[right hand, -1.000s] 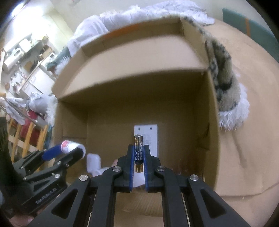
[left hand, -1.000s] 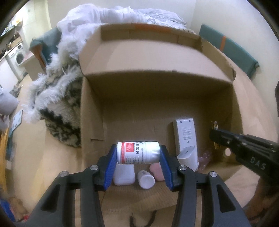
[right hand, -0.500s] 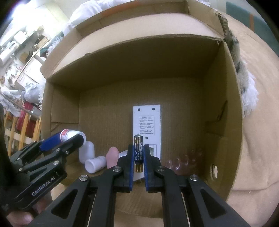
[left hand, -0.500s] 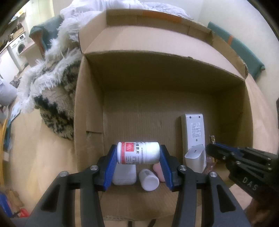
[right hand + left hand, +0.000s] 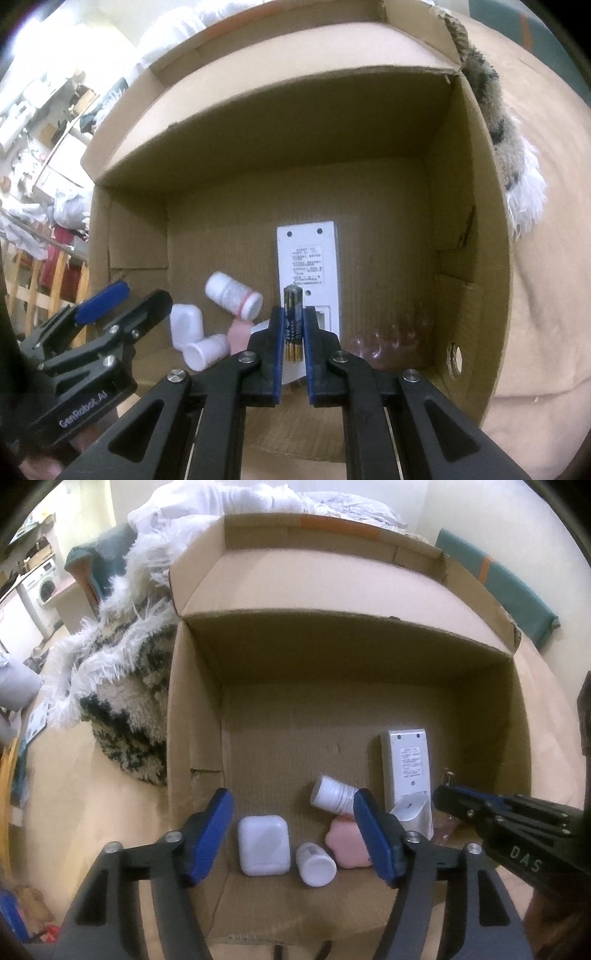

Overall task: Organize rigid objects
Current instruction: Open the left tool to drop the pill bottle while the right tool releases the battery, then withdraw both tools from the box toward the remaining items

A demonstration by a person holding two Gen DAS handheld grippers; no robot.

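Two pill bottles [image 5: 334, 793], one battery [image 5: 292, 321], one box [image 5: 332, 657]

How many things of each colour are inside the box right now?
White: 5 – case, two bottles, remote, charger
Pink: 1 – pink thing
Clear: 1 – see-through thing
Total: 7

A lived-in home is showing itself: a washing machine [image 5: 44, 587] is standing far left of the cardboard box [image 5: 192, 716], a shaggy throw [image 5: 122, 686] is lying against it, and white bedding [image 5: 258, 498] is heaping behind it.
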